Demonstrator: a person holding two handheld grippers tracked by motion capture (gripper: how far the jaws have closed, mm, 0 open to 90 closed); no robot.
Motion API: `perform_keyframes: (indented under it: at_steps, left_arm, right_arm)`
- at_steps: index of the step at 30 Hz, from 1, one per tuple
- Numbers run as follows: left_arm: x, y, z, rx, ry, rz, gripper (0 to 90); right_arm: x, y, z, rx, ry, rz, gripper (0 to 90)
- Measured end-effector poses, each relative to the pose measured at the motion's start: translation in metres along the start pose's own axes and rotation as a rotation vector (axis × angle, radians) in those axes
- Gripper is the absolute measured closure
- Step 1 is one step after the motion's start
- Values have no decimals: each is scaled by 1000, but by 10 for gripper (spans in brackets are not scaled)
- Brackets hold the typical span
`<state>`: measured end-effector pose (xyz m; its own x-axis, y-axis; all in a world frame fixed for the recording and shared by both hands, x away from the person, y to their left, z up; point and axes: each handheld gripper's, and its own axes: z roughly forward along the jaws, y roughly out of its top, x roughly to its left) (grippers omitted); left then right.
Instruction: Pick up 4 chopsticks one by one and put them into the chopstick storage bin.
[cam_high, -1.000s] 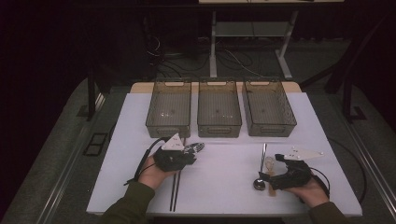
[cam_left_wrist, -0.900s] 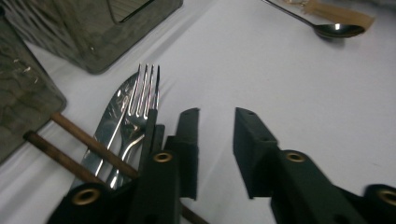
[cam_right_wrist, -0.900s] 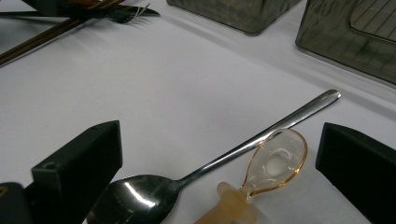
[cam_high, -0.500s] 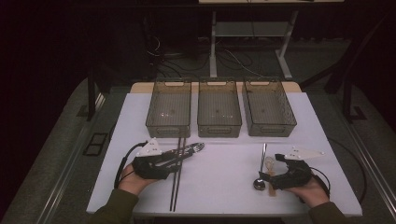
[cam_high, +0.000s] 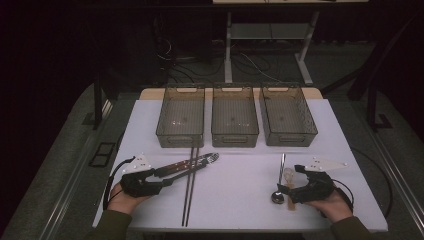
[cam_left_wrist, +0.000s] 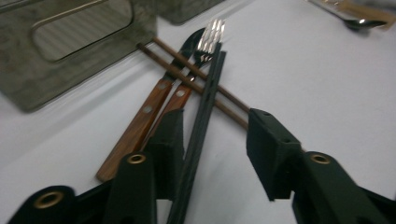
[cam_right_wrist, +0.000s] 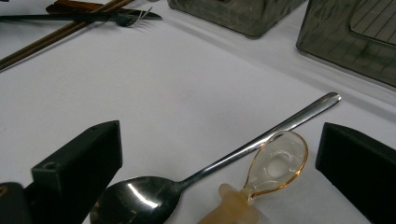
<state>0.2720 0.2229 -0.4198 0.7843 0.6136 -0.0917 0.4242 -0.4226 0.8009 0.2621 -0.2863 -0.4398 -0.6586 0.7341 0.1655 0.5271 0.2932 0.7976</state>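
My left gripper (cam_high: 162, 180) lies low at the table's near left and points right. In the left gripper view its jaws (cam_left_wrist: 217, 119) stand apart after just closing a little. A thin black stick (cam_left_wrist: 201, 121) runs between them, close beside the left jaw, with no pad pressing on it. A wooden-handled knife (cam_left_wrist: 140, 121) and fork (cam_left_wrist: 212, 30) lie just beyond, crossed by brown chopsticks (cam_left_wrist: 164, 62). My right gripper (cam_high: 286, 192) rests at the near right, open (cam_right_wrist: 219, 130). A metal spoon (cam_right_wrist: 140, 193) and an amber plastic spoon (cam_right_wrist: 278, 161) lie on the table between its jaws.
Three grey see-through bins (cam_high: 180, 141) (cam_high: 235, 141) (cam_high: 290, 141) stand side by side at the back of the white table (cam_high: 235, 200). The chopsticks (cam_high: 189, 195) run from the left bin toward the front edge. A cable loops by the person's left hand.
My left gripper has moved left from above the cutlery toward the table's left side and now points right along the table. The right gripper has stayed put.
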Motion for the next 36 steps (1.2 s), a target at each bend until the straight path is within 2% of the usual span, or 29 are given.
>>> perform_keyframes:
  at_steps: [2,3,9,15,22,35,36]
  left_arm:
    - [3,-1,0,5,4,-5,645]
    - [4,-1,0,7,4,-6,645]
    - [7,-2,2,21,8,8,780]
    - [8,-2,7,40,3,14,846]
    - [8,-3,13,63,-13,28,866]
    - [9,-4,19,99,-16,57,850]
    - [9,-4,19,94,-16,49,850]
  right_arm:
    - [0,0,0,0,-1,0,2]
    - [0,0,0,0,-1,0,2]
    - [0,0,0,2,0,-1,2]
    - [0,0,0,0,-1,1,2]
    - [0,0,0,0,-1,-1,2]
    - [0,0,0,-2,0,0,2]
    - [0,0,0,-2,0,0,2]
